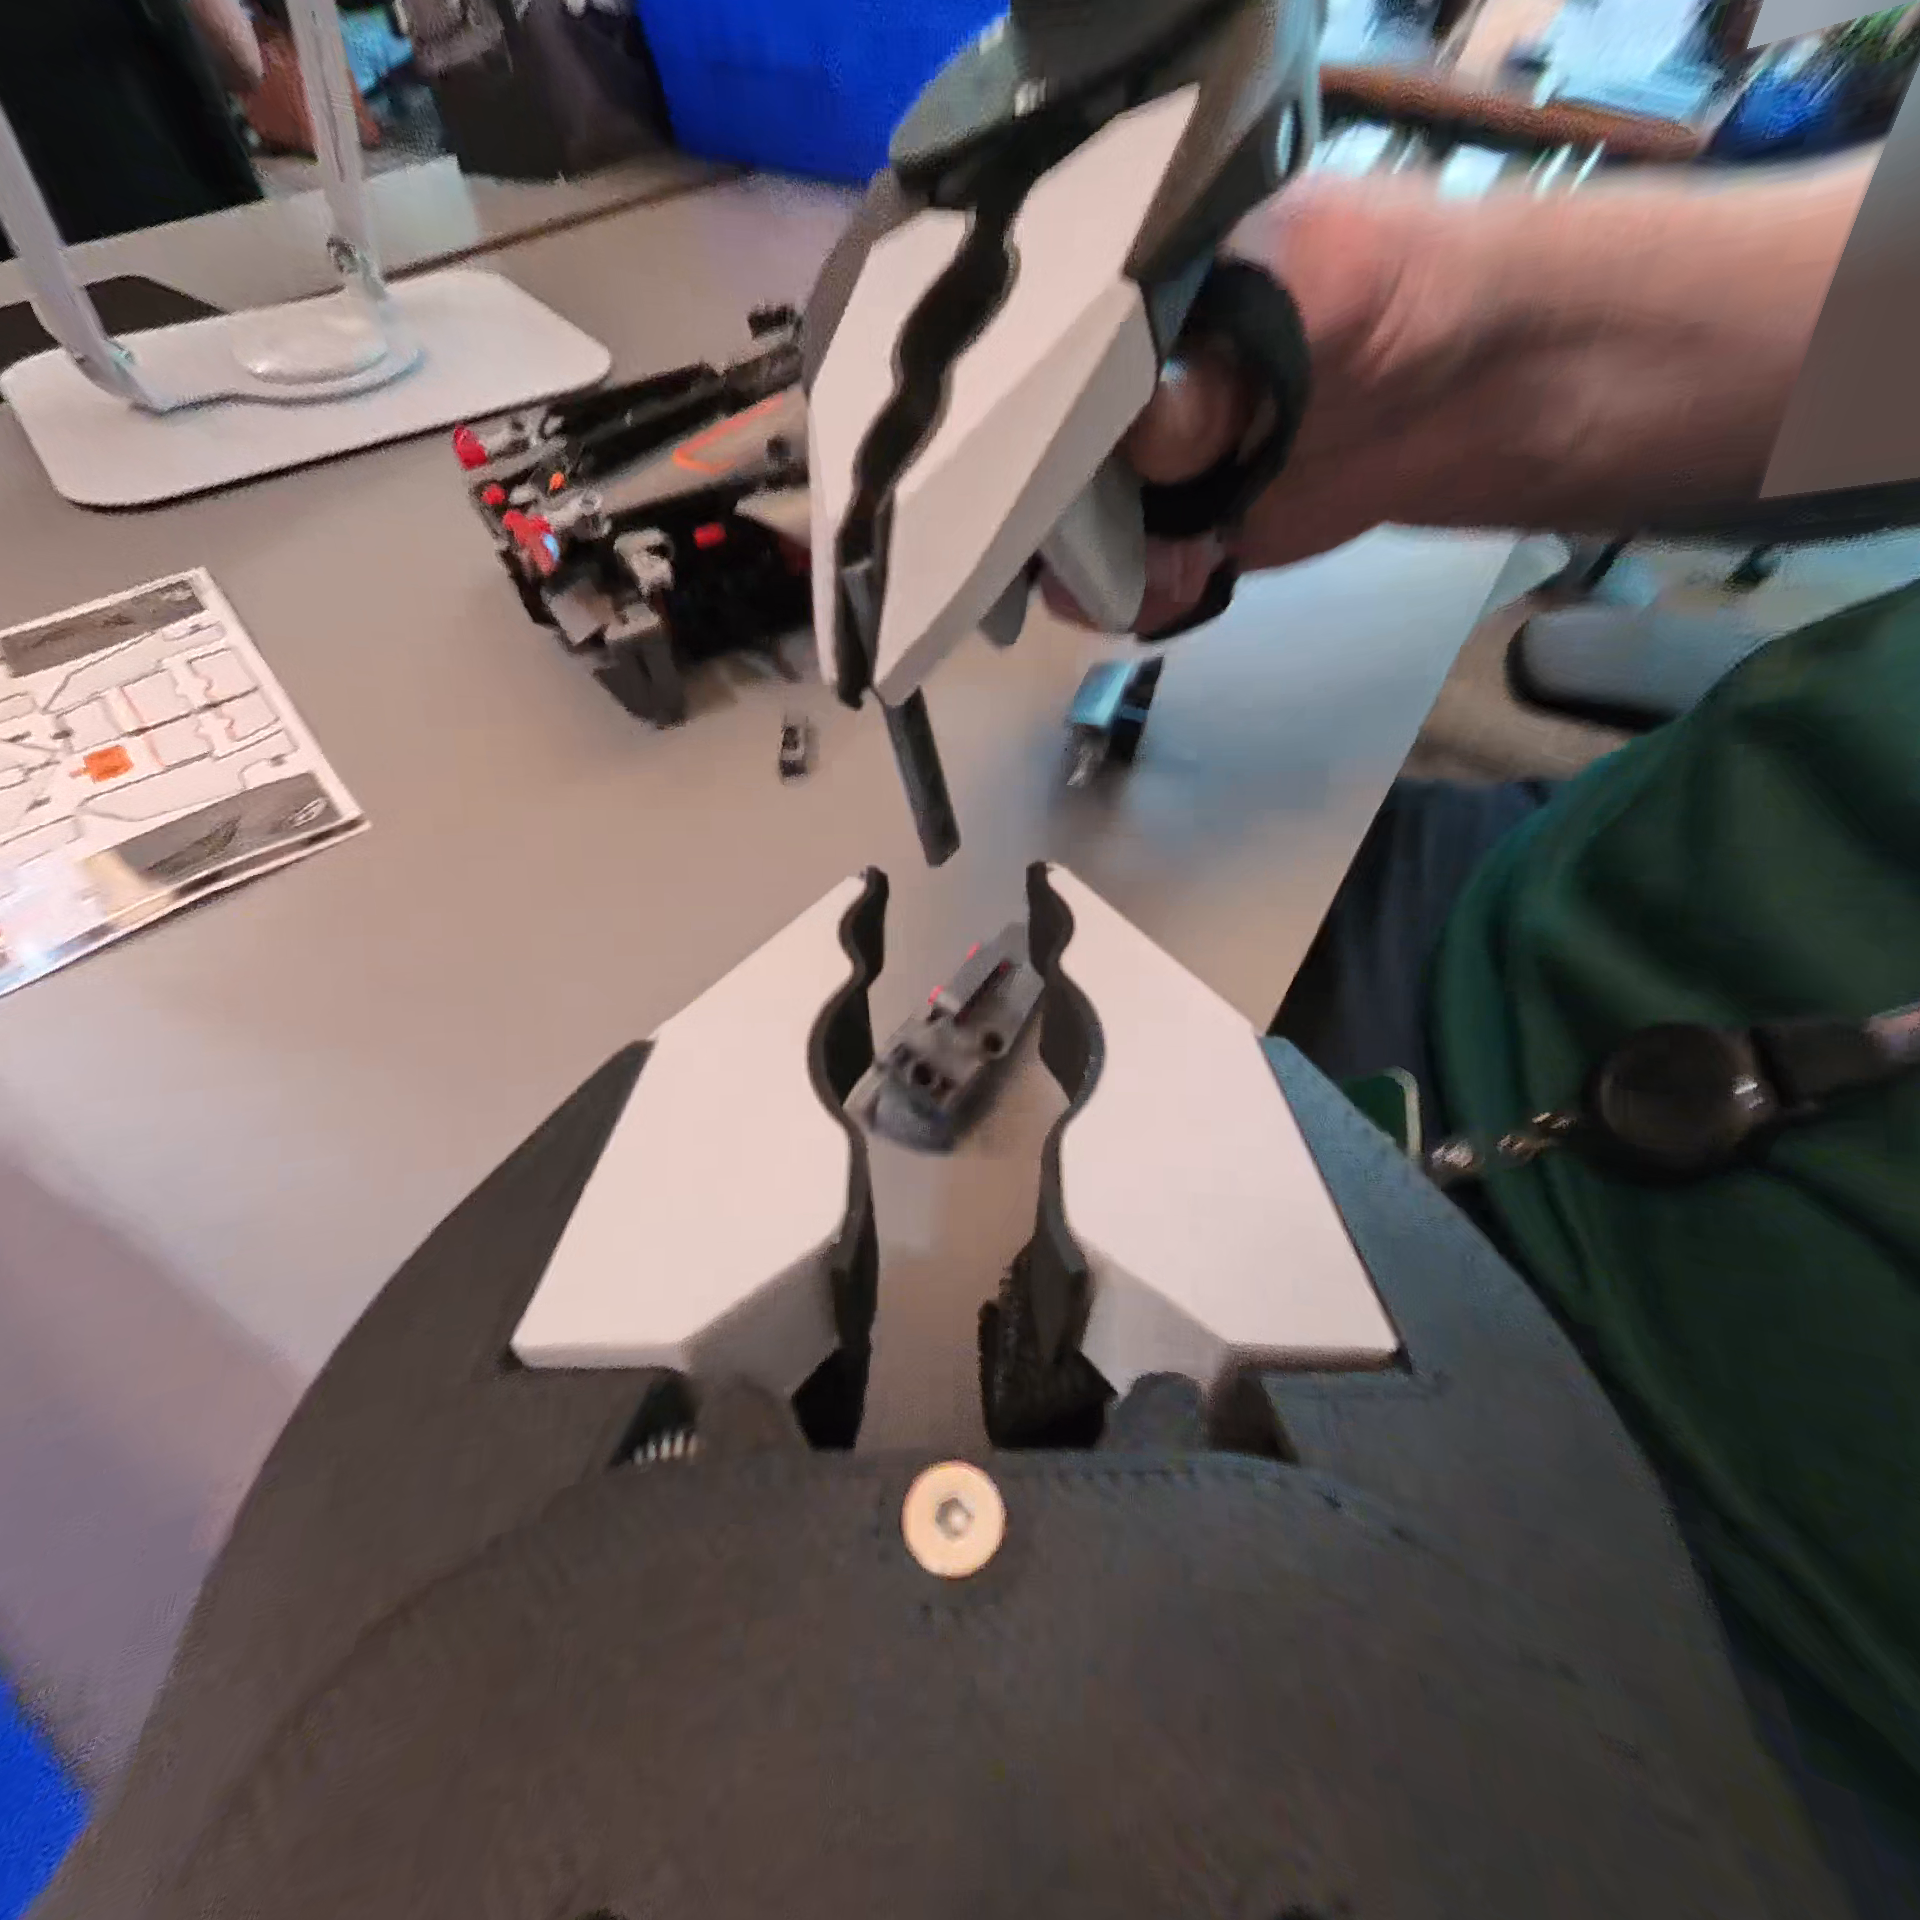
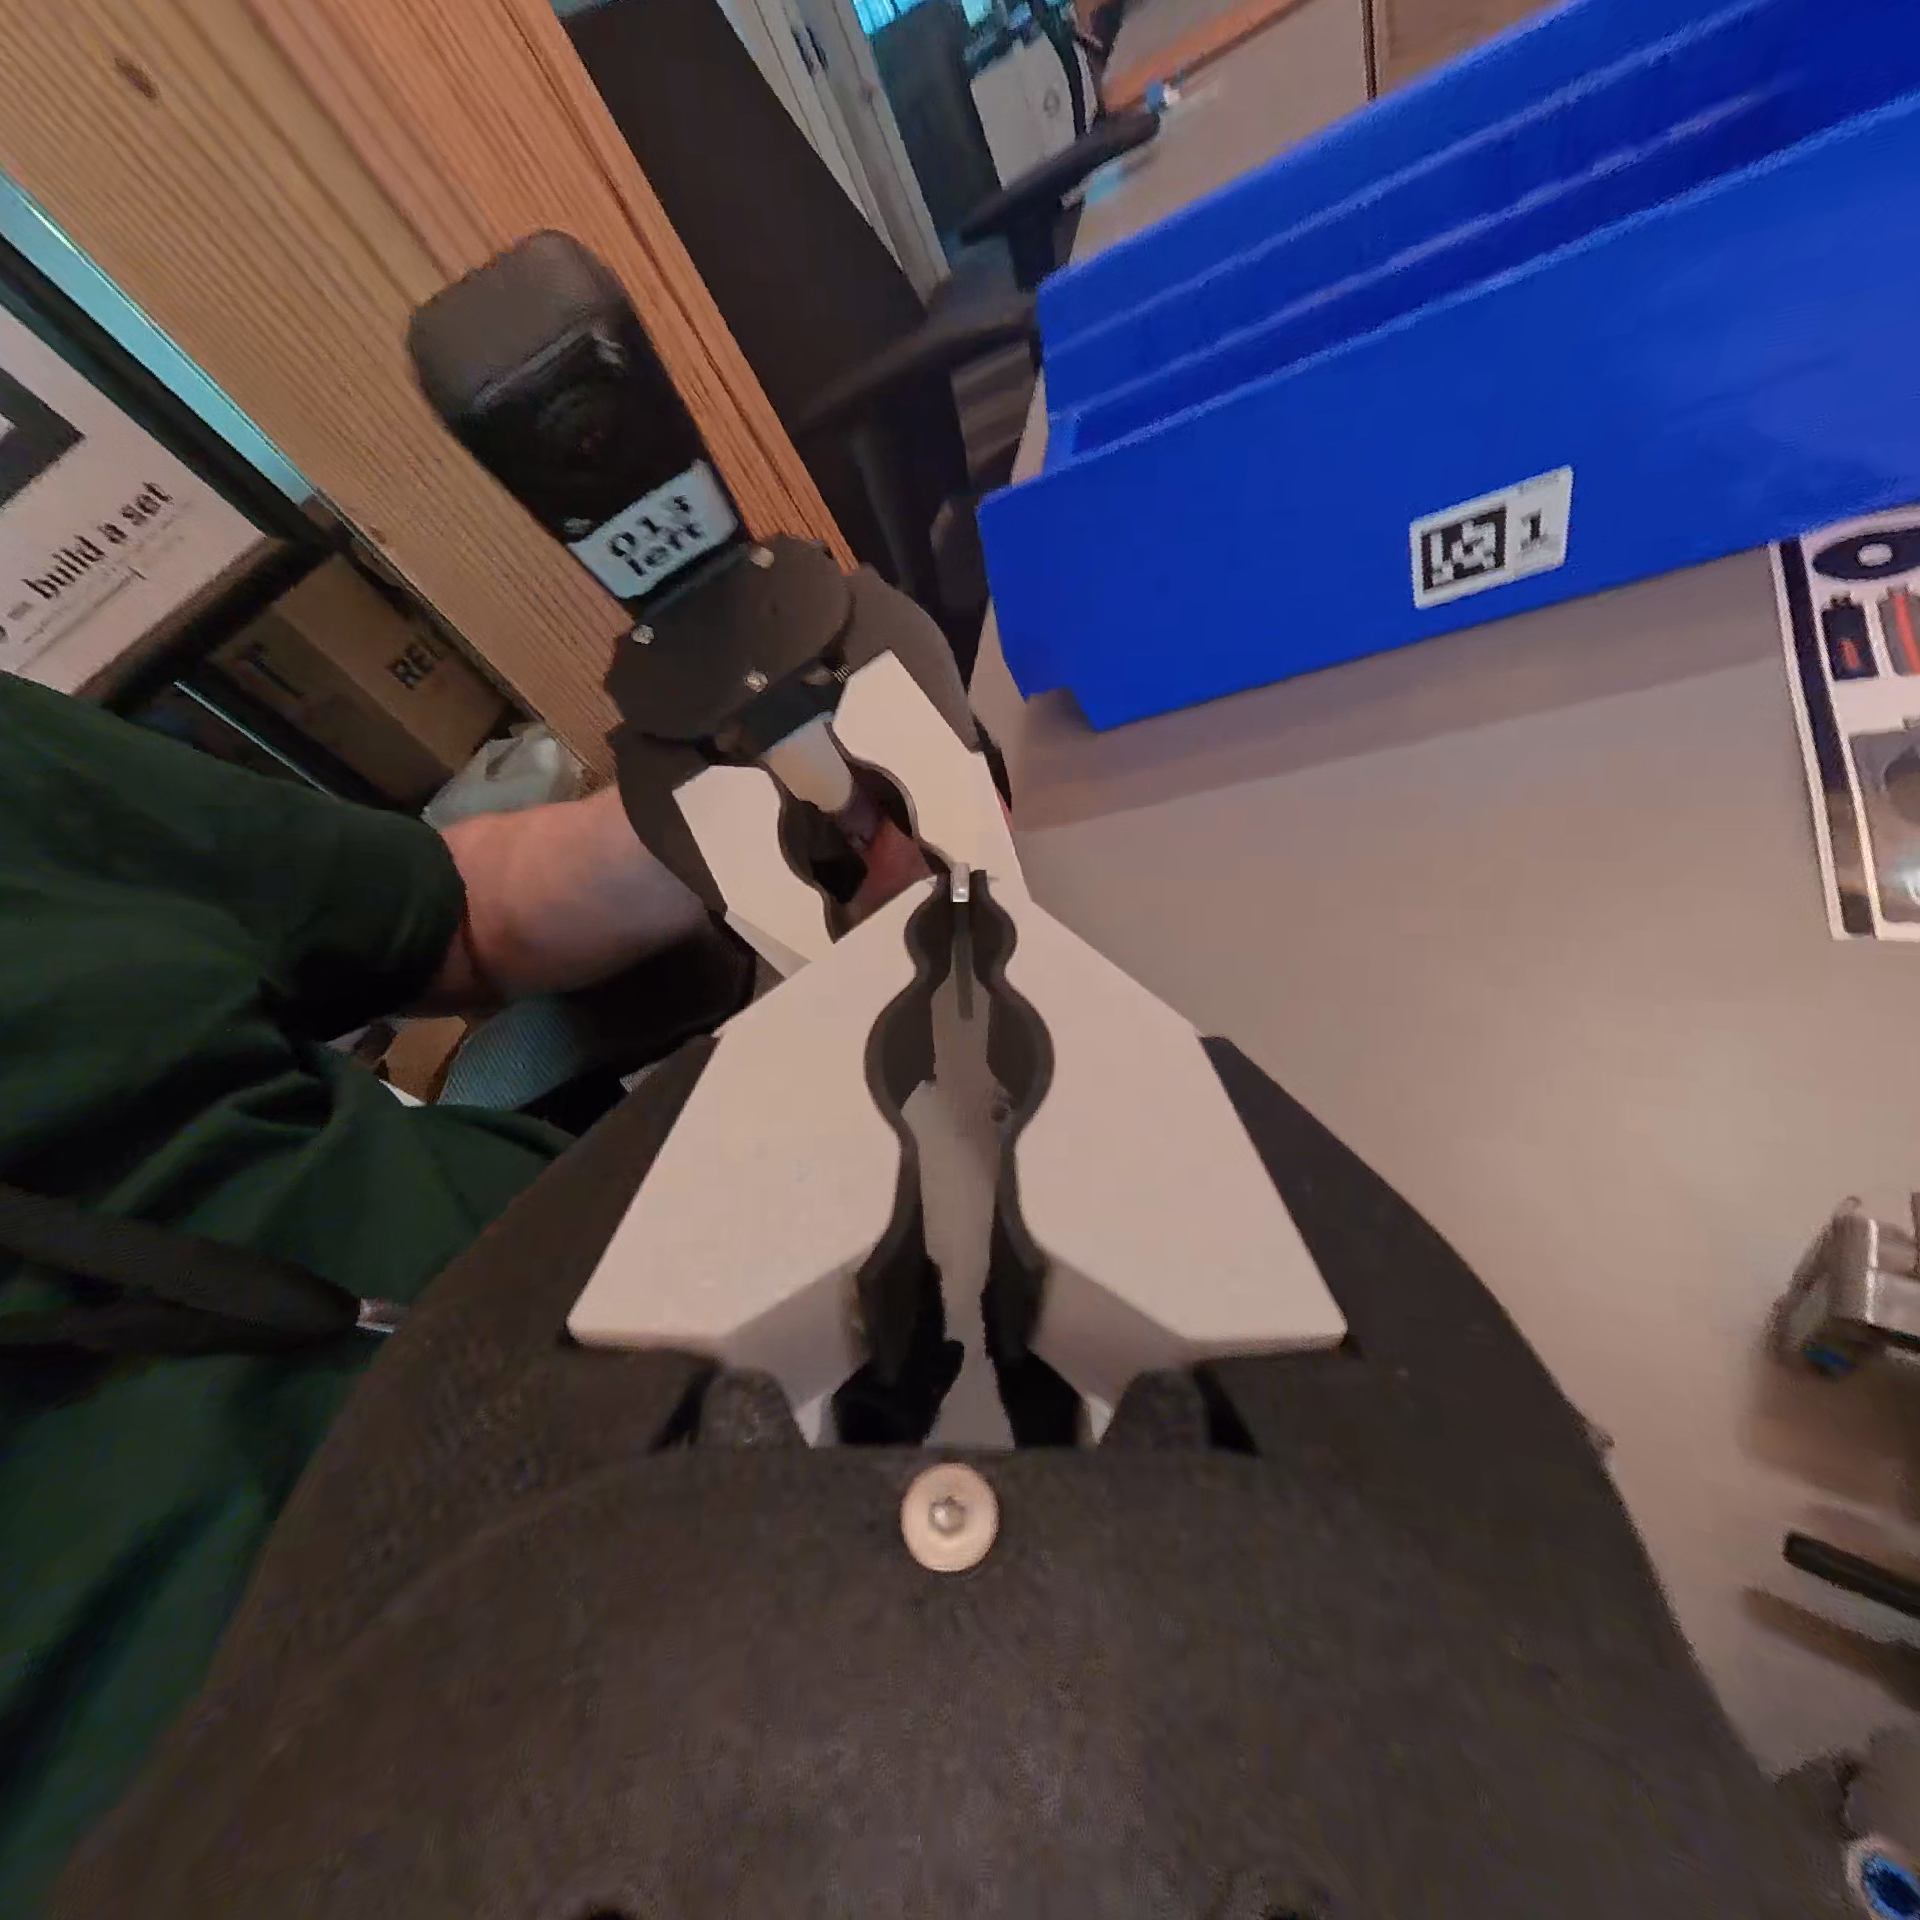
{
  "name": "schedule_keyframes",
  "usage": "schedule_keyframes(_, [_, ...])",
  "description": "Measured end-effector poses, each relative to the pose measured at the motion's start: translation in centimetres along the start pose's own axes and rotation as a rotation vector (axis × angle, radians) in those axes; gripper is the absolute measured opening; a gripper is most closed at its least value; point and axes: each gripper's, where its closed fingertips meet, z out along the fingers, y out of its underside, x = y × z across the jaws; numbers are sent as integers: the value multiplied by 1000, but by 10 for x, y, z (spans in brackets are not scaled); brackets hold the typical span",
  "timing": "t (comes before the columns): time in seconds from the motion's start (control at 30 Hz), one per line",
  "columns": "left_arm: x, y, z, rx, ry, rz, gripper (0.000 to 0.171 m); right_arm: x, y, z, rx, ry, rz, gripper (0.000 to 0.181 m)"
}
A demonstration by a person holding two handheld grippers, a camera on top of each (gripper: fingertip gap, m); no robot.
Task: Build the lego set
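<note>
1. Model (image 1: 644,520) is sitting part-built at ten o'clock on the table (image 1: 520,831).
2. Right gripper (image 1: 857,686) is clenching a black beam (image 1: 920,779).
3. Left gripper (image 1: 956,883) is gaping over a grey subassembly (image 1: 951,1049), still unattached.

Your right gripper (image 2: 961,914) is clamped on a thin dark strip (image 2: 962,951). Left gripper (image 2: 883,862) at 11 o'clock, blue bins (image 2: 1507,416) at 2.
</note>
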Motion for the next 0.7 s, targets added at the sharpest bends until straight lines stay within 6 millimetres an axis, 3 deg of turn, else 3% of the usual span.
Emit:
schedule_keyframes(0.1, [1,-18,-1,121,40,-81,4,-7,-5,0,25,-33,-4,0])
schedule_keyframes(0.23, [-2,-20,-2,113,-9,-23,1,-8,-4,-4,17,-21,-22,2])
schedule_keyframes(0.33, [-13,-19,-7,-5,-204,237,0,-7,7,-12,-130,-5,7,22])
schedule_keyframes(0.47, [-24,-25,-12,-254,-479,762,0,-9,4,-25,-264,8,48,30])
schedule_keyframes(0.57, [-24,-32,-10,-330,-542,932,0,-7,6,-25,-351,5,99,32])
schedule_keyframes(0.7, [-28,-31,-8,-395,-565,1031,0,-4,5,-19,-385,-14,115,14])
